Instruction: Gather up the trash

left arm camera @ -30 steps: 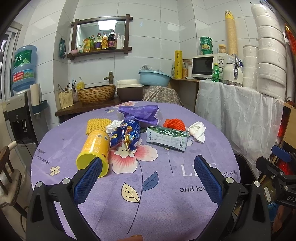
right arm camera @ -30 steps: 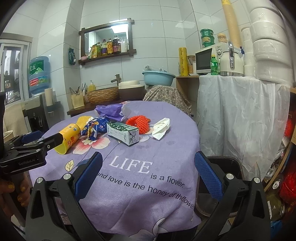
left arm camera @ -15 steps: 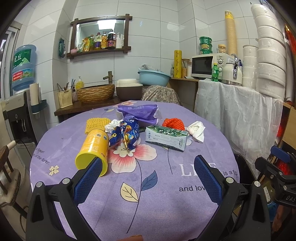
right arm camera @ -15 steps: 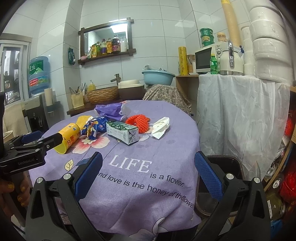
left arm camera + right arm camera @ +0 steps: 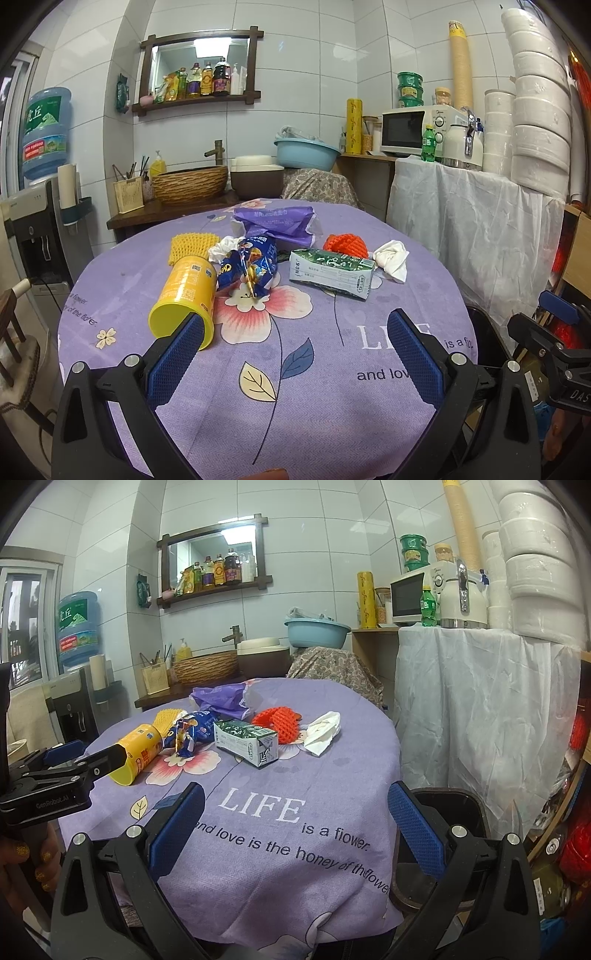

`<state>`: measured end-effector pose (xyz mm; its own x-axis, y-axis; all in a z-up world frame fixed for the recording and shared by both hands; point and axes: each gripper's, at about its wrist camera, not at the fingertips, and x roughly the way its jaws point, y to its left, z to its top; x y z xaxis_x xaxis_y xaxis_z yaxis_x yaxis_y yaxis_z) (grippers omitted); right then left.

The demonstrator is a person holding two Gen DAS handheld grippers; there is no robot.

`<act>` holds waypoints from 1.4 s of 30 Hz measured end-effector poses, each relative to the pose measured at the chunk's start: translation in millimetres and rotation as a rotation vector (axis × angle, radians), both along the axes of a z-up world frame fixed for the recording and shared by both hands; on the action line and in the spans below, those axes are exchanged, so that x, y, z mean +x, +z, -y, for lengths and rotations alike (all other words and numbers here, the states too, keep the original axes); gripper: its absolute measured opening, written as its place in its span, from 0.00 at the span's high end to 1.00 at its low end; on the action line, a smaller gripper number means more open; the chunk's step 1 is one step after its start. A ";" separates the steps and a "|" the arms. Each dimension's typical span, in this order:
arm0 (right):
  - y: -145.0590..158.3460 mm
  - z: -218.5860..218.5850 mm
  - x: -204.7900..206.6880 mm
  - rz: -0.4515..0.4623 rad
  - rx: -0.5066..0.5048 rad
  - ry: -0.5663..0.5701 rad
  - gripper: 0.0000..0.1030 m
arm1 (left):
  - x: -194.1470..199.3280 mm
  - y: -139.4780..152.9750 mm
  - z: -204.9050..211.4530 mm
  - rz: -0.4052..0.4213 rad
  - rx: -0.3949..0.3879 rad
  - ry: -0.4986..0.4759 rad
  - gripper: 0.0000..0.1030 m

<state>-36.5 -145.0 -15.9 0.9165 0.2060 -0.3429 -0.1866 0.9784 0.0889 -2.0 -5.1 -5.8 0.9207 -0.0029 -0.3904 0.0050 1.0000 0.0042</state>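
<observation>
— Trash sits bunched mid-frame on the round purple table (image 5: 314, 406): a yellow can (image 5: 184, 291) tipped on its side, a blue snack bag (image 5: 251, 266) touching it, a green carton (image 5: 332, 273) lying flat, orange netting (image 5: 345, 245) and a crumpled tissue (image 5: 393, 256) behind.

— Why has nothing been lifted?

— Both tools hang back at the near edge. The left gripper (image 5: 295, 362) is spread wide and empty, its left pad just in front of the can's mouth. The right gripper (image 5: 295, 834) is equally wide and empty.

— And the right one sits lower right?

— Likely because a dark bin (image 5: 443, 812) stands beside the table there, handy for dropping. I'd guess the can goes first.
</observation>
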 end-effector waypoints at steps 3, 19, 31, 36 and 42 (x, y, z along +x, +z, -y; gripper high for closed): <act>0.1 0.0 0.4 0.000 0.001 0.001 0.05 | 0.0 -1.2 0.7 -0.002 0.000 -0.002 0.05; 0.7 -1.0 -0.1 -0.003 -0.001 0.004 0.05 | -0.2 -1.3 0.9 -0.003 0.002 -0.003 0.05; 0.8 -0.9 0.1 -0.007 0.000 0.006 0.05 | 0.3 -1.8 -0.1 -0.003 0.001 -0.004 0.05; 0.6 -0.6 0.4 -0.007 0.002 0.005 0.05 | 0.4 -2.2 -1.0 -0.008 0.003 -0.006 0.05; 0.5 -3.1 5.3 -0.018 -0.010 0.019 0.05 | 2.6 -8.0 -10.1 -0.042 -0.027 -0.016 0.05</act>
<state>-31.1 -141.9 -15.4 0.9063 0.2193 -0.3613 -0.2032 0.9757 0.0823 0.7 5.0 -13.8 0.9030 -0.0286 -0.4286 0.0207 0.9995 -0.0232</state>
